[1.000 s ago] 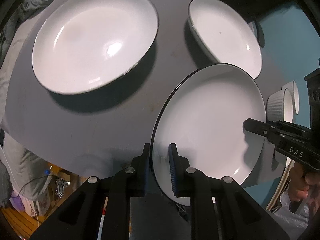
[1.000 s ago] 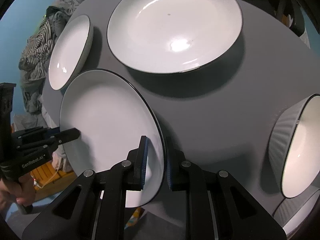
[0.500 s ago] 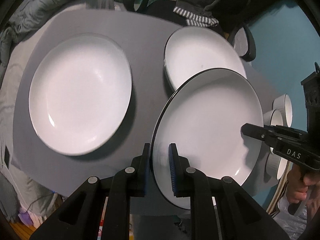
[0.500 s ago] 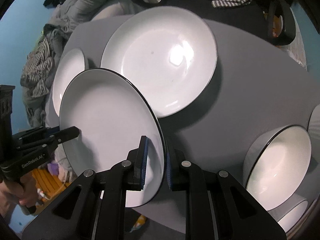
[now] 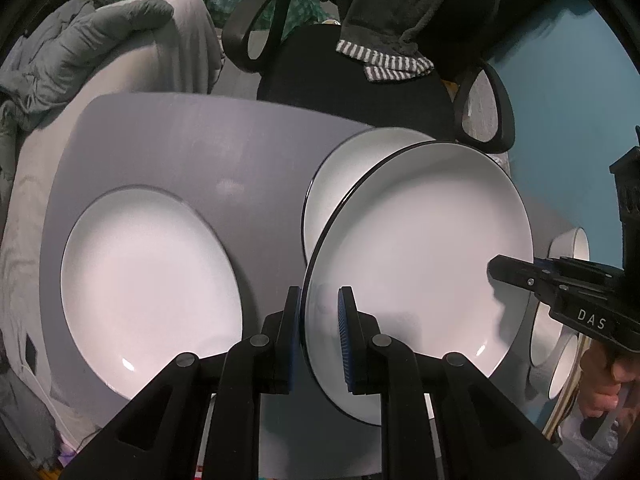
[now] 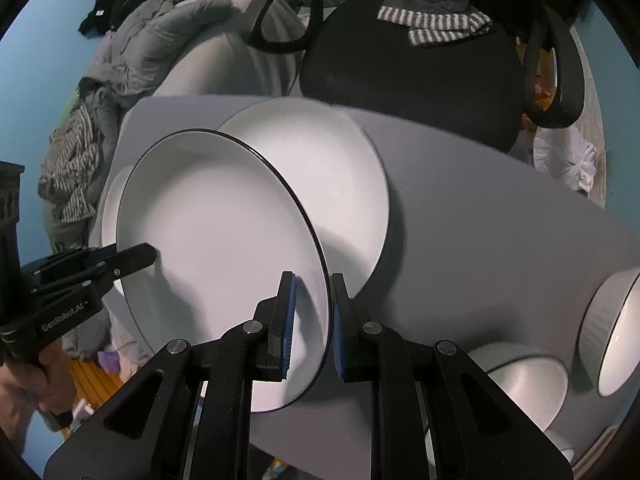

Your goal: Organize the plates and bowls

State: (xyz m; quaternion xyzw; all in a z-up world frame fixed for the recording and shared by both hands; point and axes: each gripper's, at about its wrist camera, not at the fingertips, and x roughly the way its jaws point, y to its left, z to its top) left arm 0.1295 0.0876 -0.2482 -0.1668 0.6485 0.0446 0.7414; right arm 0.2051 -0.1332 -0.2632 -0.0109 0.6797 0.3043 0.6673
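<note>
A white plate with a black rim [image 5: 420, 264] [image 6: 216, 240] hangs tilted above the grey table [image 5: 240, 152], held by both grippers at opposite edges. My left gripper [image 5: 320, 320] is shut on its near rim, and shows in the right wrist view at the left [image 6: 148, 254]. My right gripper [image 6: 314, 312] is shut on the other rim, its tip [image 5: 496, 270] showing in the left wrist view. A large white plate [image 5: 148, 292] [image 6: 332, 168] lies on the table. A second, smaller plate [image 5: 340, 176] [image 6: 108, 208] is partly hidden behind the held one.
White bowls with dark rims [image 6: 620, 328] [image 6: 528, 380] [image 5: 572, 244] stand at the table's right end. A black office chair [image 5: 352, 76] with a striped cloth stands beyond the far edge. Grey bedding and clothes [image 6: 152, 48] are piled at the back left.
Both grippers have carried the plate up and toward the far side. It now overlaps the smaller plate, the table's plates have slid lower in view, and the chair has appeared.
</note>
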